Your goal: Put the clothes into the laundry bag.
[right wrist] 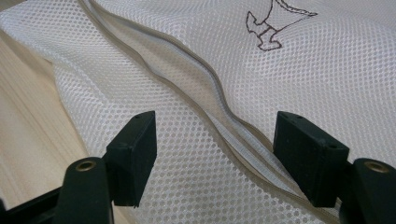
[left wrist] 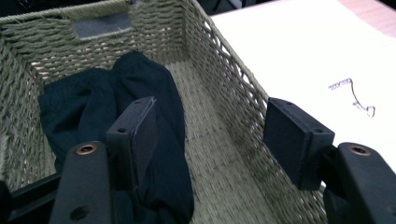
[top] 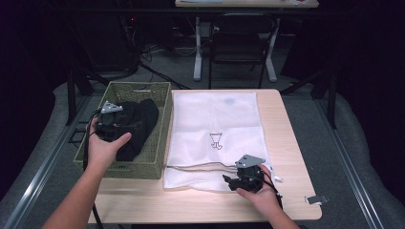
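— Dark room all round, with a lit wooden counter [top: 286, 143] in the middle. What lies on it?

— On its left side stands a woven basket [top: 162, 138] with a black garment [top: 141, 124] bunched inside. Just beside the basket, to the right, a white mesh laundry bag [top: 215, 119] lies flat, with a small drawn mark at its centre.

— Where is the left gripper [top: 111, 125]?

— Inside the basket, above the garment. In the left gripper view its jaws stand wide apart with nothing between them: one pad sits over the black cloth, the other near the basket's right wall. Whether the lower pad touches the cloth I cannot tell.

— And the right gripper [top: 239, 180]?

— At the bag's near edge, by the counter's front. In the right gripper view its jaws are also well open, hovering just over the mesh, and the bag's zipper seam [right wrist: 219, 126] runs slantwise between them. They grip nothing.

— Anything else?

— A small pale clip-like thing [top: 316, 199] lies near the counter's right front corner, well apart from the bag.
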Demonstrator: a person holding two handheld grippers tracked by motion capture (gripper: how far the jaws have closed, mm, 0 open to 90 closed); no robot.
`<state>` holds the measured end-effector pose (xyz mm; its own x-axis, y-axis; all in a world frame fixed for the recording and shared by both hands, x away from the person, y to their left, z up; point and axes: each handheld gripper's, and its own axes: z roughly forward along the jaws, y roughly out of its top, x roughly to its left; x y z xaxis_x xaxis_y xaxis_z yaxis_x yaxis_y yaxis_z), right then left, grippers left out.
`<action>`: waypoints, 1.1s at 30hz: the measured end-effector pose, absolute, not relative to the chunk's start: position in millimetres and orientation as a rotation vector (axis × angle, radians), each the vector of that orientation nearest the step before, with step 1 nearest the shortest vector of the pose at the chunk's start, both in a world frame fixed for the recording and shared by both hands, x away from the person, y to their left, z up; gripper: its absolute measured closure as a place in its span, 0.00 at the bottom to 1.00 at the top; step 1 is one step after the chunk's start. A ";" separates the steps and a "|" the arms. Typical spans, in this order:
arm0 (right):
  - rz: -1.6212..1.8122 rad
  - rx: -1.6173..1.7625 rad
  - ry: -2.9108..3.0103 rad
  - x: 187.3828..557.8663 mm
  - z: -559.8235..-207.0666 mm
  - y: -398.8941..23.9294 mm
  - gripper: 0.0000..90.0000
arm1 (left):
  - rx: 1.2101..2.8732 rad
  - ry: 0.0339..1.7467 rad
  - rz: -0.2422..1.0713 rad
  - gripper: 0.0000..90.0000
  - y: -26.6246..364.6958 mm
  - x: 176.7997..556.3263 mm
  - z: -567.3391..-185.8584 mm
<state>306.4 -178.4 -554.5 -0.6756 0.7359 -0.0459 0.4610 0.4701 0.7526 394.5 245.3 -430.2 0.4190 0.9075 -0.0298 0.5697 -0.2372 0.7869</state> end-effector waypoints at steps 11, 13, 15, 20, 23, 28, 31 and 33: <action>1.043 1.004 2.357 306.3 -554.5 -178.4 0.34 | 1.958 1.340 0.568 0.39 255.0 412.1 -439.9; 1.043 1.006 2.357 306.1 -554.4 -178.1 0.34 | 1.957 1.358 0.563 0.39 256.3 414.8 -441.5; 1.043 1.004 2.358 306.2 -554.5 -178.1 0.34 | 1.965 1.368 0.565 0.38 257.2 416.6 -442.1; 1.042 1.001 2.360 306.1 -554.5 -177.7 0.34 | 1.989 1.404 0.575 0.38 259.4 424.1 -440.1; 1.043 1.001 2.359 306.1 -554.5 -177.7 0.34 | 1.995 1.421 0.573 0.37 259.1 427.5 -439.8; 1.044 1.001 2.358 306.0 -554.3 -177.7 0.34 | 1.999 1.438 0.570 0.37 258.2 431.3 -441.6; 1.044 0.995 2.360 306.1 -554.3 -177.8 0.34 | 2.003 1.472 0.563 0.36 260.0 436.0 -445.4; 1.045 0.996 2.359 306.1 -554.2 -177.8 0.34 | 1.994 1.490 0.553 0.35 262.3 438.5 -446.8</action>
